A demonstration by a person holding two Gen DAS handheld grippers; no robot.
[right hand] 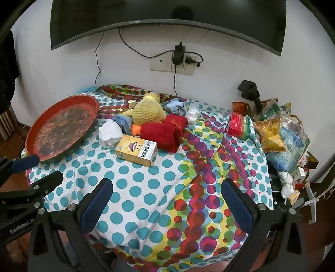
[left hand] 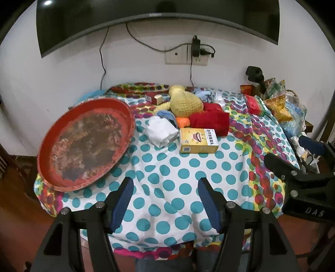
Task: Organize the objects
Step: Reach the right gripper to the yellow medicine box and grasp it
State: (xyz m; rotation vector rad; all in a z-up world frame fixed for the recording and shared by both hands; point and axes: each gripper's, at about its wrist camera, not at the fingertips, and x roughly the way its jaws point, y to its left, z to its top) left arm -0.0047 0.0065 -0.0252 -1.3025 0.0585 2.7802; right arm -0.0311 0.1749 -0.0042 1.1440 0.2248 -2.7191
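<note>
A round red tray with a worn dark middle lies at the table's left; it also shows in the right wrist view. A yellow box lies mid-table. Behind it sit a white cloth, a red cloth, a yellow knitted toy and a blue cloth. My left gripper is open and empty over the near table edge. My right gripper is open and empty, beside it to the right.
The table wears a polka-dot cloth. A red-green box and a pile of snack bags crowd the right side. A small red box lies at the back. A TV hangs on the wall above.
</note>
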